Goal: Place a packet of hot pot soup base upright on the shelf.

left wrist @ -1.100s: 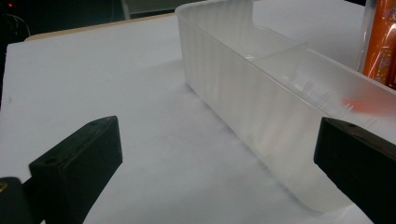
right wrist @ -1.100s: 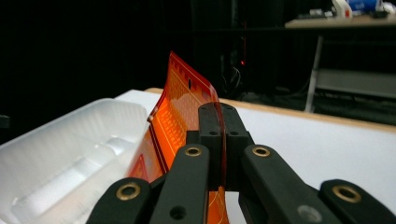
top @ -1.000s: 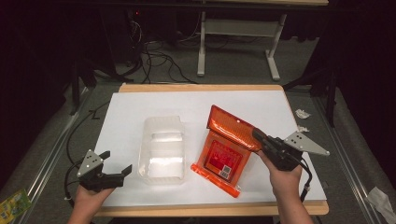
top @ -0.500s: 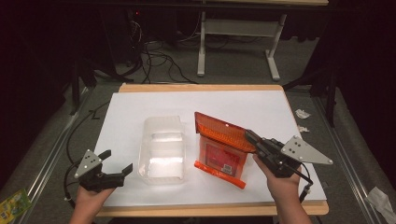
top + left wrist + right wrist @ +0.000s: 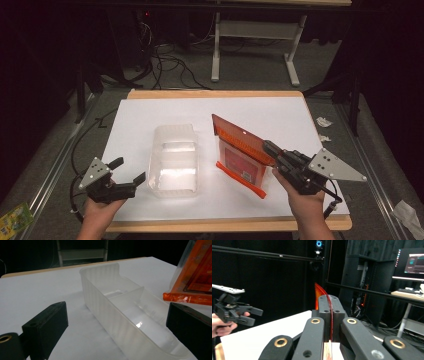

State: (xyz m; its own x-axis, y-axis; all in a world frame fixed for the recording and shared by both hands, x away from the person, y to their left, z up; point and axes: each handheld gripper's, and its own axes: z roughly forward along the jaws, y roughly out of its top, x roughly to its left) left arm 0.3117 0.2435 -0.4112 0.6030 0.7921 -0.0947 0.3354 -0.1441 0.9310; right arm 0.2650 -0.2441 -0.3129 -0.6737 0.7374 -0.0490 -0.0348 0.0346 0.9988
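Two hand-held grippers working: right [image 5: 270, 150] pinching flat orange plastic pouch [image 5: 240, 155] upright for loading into clear ribbed plastic tray [image 5: 173, 160], left [image 5: 127, 175] waiting wide beside it.

Orange pouch [image 5: 239, 152] stood tilted on bottom edge, mid-table, right of clear plastic tray [image 5: 175, 161], apart.

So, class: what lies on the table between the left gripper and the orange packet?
In the high view, the clear plastic container stands between the left gripper and the orange packet, which the right gripper holds.
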